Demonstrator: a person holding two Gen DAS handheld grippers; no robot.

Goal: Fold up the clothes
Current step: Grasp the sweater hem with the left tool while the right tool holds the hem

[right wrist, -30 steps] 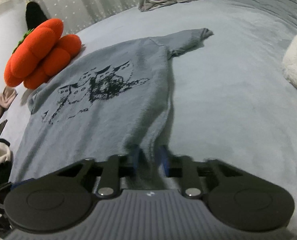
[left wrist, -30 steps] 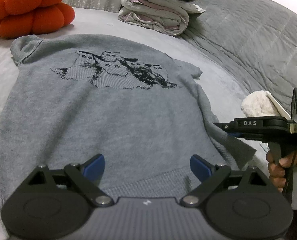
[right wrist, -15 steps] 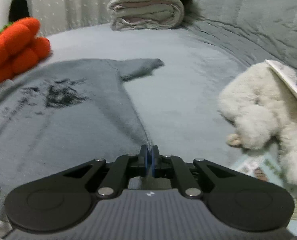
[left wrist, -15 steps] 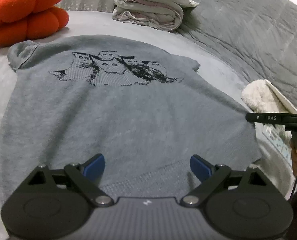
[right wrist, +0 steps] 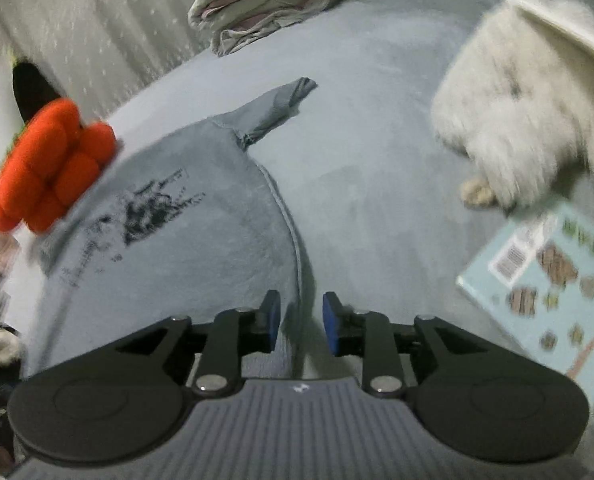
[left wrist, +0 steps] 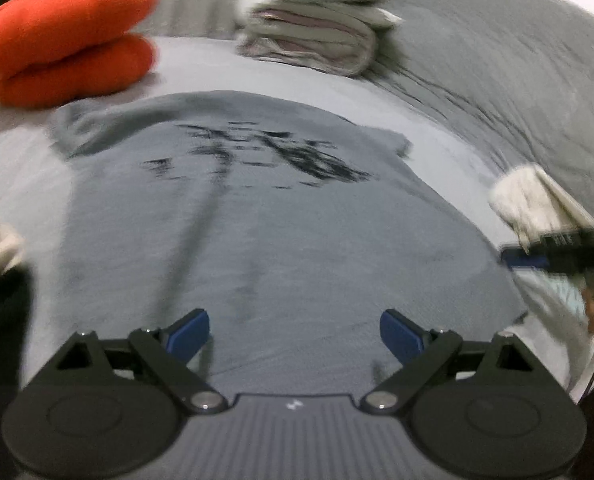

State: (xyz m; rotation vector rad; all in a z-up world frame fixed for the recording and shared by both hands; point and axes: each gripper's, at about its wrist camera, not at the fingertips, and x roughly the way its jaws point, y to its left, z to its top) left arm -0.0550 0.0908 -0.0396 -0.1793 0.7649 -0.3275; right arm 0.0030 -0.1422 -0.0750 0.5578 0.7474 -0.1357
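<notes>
Across the wide grey bed cover (left wrist: 497, 92) a grey knitted sweater with a dark printed picture on its chest (left wrist: 257, 232) is spread flat, front up, and it serves as the landmark. Beyond its collar a folded stack of pale bedding (left wrist: 317, 36) is seen; beyond its left shoulder an orange pumpkin-shaped plush cushion (left wrist: 69, 40) is set. To its right a white fluffy toy (right wrist: 529, 100) and a light blue picture book (right wrist: 553, 284) are found. Over its hem the left gripper (left wrist: 295, 330) is held with the jaws spread wide and nothing between them. At its right side edge the right gripper (right wrist: 299, 320) is placed; its jaws have just been opening, and the seam lies between the blue pads without being pressed.

The knit is judged soft, limp and light, likely to sag and drag on the cover. Hold is best taken at hem corners and shoulders, with fabric pinched well in.
</notes>
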